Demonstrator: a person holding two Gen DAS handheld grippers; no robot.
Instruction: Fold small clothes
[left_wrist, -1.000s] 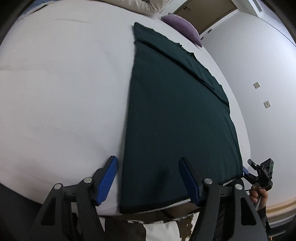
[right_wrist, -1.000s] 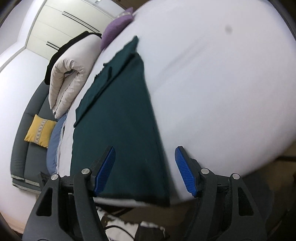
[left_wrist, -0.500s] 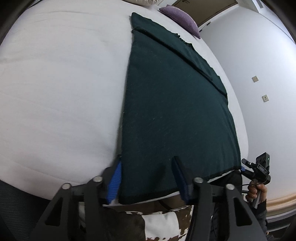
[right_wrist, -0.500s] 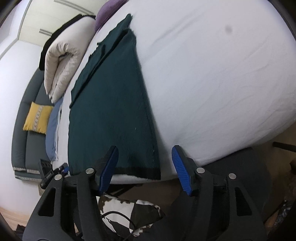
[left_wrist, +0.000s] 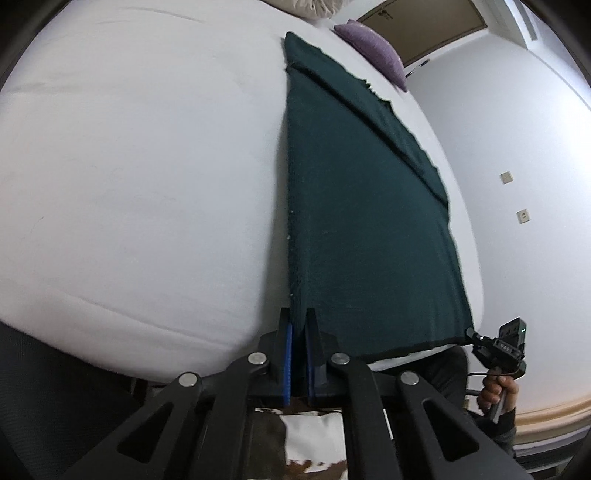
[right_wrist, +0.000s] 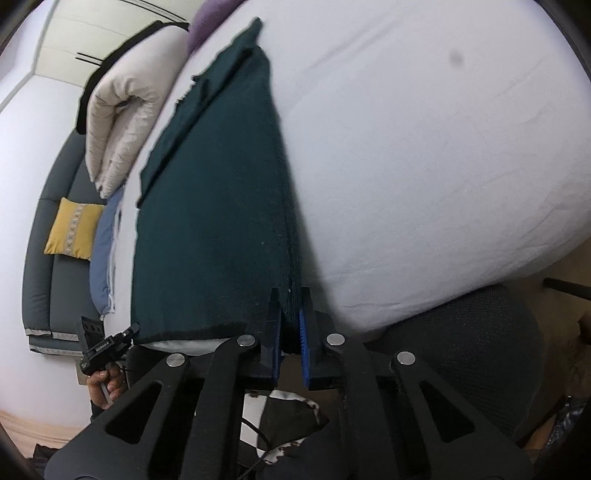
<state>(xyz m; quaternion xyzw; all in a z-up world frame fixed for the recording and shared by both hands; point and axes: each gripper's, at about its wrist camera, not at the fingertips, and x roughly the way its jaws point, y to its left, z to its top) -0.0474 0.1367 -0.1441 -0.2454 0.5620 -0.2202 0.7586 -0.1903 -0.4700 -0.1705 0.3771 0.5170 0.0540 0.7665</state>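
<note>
A dark green garment (left_wrist: 365, 206) lies flat and lengthwise on the white bed (left_wrist: 140, 155), its sleeves folded in at the far end. My left gripper (left_wrist: 299, 317) is shut on the garment's near left corner at the hem. In the right wrist view the same dark green garment (right_wrist: 218, 206) runs away from me, and my right gripper (right_wrist: 290, 299) is shut on its near right corner. Each view shows the other gripper, held by a hand, at the opposite hem corner: the right gripper (left_wrist: 476, 336) and the left gripper (right_wrist: 129, 332).
A purple pillow (left_wrist: 373, 33) sits at the bed's far end. A rolled cream duvet (right_wrist: 122, 107) lies beside the garment, with a grey sofa (right_wrist: 48, 229) and yellow cushion (right_wrist: 72, 229) beyond. The bed's near edge drops to a dark chair (right_wrist: 480, 339).
Both grippers went from wide open around the hem corners to shut on them. The left gripper shifted slightly toward the garment's left edge.
</note>
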